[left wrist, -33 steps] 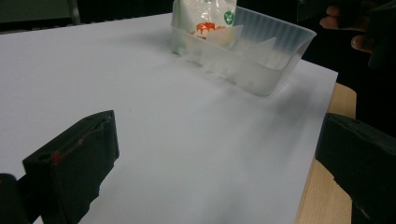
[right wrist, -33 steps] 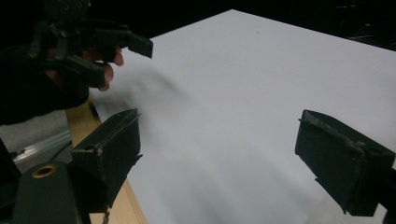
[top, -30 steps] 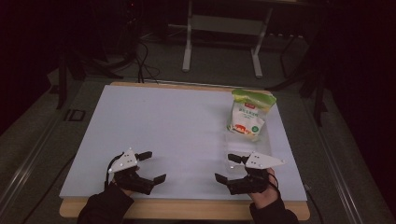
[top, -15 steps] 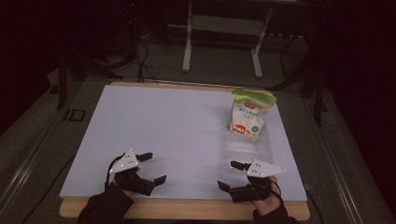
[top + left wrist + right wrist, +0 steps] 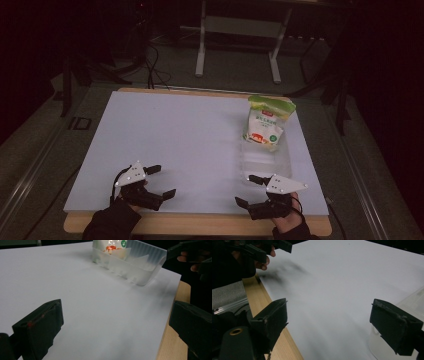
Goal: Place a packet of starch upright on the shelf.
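The right gripper (image 5: pixel 254 191) is wide open and holds nothing. It hangs low over the near edge of the desk (image 5: pixel 175 135), just in front of the clear box (image 5: pixel 265 162). From the right gripper view, a corner of the clear box shows just past one jaw, not touching it. The left gripper (image 5: pixel 161 181) is wide open too, with nothing in it. It is well apart from the clear box, off to the left, also near the front edge of the desk.

The clear box sits on the right side of the desk. A snack bag (image 5: pixel 266 122) with a green top stands at the far end of the clear box, and looks to be leaning inside it.

I think the work has hardly begun. Nothing is picked up yet. The bag and the box are both waiting, and the right gripper is the closer one to reach them.
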`<move>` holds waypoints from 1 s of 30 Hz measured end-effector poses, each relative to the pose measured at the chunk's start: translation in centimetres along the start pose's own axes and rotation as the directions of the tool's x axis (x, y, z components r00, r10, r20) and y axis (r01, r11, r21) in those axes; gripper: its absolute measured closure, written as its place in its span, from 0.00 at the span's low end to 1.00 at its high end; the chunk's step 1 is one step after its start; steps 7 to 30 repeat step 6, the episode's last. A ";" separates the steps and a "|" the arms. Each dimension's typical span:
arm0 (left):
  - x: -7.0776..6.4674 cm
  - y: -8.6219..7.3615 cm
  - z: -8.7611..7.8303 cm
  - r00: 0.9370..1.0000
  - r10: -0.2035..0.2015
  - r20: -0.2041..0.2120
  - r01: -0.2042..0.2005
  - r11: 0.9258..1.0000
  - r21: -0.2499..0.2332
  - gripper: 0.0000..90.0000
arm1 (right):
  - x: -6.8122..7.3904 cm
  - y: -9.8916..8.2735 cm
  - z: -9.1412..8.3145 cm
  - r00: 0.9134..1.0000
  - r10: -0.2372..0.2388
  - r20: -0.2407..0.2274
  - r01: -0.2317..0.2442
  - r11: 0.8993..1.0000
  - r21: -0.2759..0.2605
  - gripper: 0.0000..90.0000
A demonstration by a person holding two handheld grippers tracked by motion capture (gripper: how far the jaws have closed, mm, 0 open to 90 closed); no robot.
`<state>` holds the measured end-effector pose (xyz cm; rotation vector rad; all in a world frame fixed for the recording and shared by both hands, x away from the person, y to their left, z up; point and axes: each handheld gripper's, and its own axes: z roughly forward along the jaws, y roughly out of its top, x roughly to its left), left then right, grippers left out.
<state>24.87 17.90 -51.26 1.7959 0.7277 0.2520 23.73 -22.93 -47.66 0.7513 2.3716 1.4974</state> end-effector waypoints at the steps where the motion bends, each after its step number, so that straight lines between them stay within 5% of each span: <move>1: 0.0 0.0 0.1 1.000 -0.008 0.004 0.008 1.000 -0.002 0.00 | 0.0 0.0 0.0 1.000 0.000 0.000 0.000 1.000 0.001 0.16; 30: -0.3 -0.2 0.4 1.000 0.009 0.008 -0.009 1.000 0.012 0.00 | -0.2 -0.2 0.1 1.000 0.003 -0.001 -0.003 1.000 0.006 0.16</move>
